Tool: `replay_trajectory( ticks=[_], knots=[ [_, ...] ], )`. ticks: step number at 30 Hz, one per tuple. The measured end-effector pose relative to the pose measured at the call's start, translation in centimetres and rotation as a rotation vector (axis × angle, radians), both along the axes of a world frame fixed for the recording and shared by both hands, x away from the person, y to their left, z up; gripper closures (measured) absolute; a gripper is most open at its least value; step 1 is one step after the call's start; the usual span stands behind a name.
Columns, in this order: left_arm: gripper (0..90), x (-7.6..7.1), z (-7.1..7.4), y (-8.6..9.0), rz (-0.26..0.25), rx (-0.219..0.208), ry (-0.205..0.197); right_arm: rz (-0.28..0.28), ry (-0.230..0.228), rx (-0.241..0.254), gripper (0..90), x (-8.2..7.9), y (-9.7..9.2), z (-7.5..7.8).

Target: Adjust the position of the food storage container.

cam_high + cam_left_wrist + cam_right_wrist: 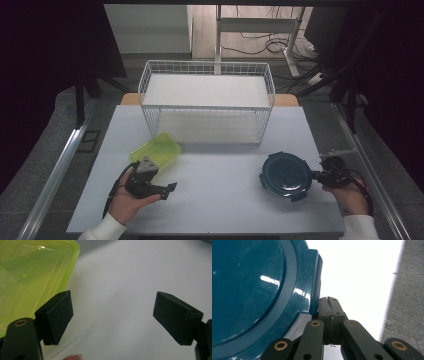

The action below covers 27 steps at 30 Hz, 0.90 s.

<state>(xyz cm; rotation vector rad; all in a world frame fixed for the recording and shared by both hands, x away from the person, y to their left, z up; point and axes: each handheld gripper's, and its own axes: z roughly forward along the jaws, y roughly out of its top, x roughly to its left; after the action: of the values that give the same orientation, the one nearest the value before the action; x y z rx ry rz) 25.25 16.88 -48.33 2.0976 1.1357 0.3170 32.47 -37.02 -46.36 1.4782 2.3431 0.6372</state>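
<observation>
No brand, label or legible writing appears on any item under your claws.

Your right claw [329,305] is fully closed, its two flat black pads pressed face to face with nothing between them. The round dark teal container [286,175] lies directly to that claw's left. In the right gripper view its glossy hard-plastic lid [249,290] shows a raised ring and a squared latch tab [313,280], and the closed pad tips sit against, or just short of, that tab's edge; contact cannot be confirmed. The lid reflects light in streaks, indicating a smooth finish.

Your left claw [112,315] stands wide open, with bare counter [220,165] between its matte, rubber-like block pads. The yellow-green box [30,277] lies just beyond and to the left of this claw's left pad: translucent, thin plastic, rectangular with rounded corners and a stepped rim. It is not gripped.

The counter is a pale, smooth, matte sheet. Beyond both claws stands a white wire basket [206,100], rectangular, of fine grid mesh.
</observation>
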Motion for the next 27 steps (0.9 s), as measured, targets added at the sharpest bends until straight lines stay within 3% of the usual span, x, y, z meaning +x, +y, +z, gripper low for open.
replay_trajectory(
  ticks=[16,26,27],
  knots=[
    [16.4,0.1,0.0,0.0,0.002,-0.002,0.001,0.161,0.026,-0.027,89.1,-0.6,7.2,-1.1],
    [16.4,0.1,-0.1,0.7,0.014,-0.015,0.005,0.287,0.028,-0.028,89.1,-1.5,12.6,-1.1],
    [16.4,0.1,-0.1,0.8,0.017,-0.019,0.006,0.316,0.021,-0.029,89.1,-1.6,13.8,-1.1]
  ],
)
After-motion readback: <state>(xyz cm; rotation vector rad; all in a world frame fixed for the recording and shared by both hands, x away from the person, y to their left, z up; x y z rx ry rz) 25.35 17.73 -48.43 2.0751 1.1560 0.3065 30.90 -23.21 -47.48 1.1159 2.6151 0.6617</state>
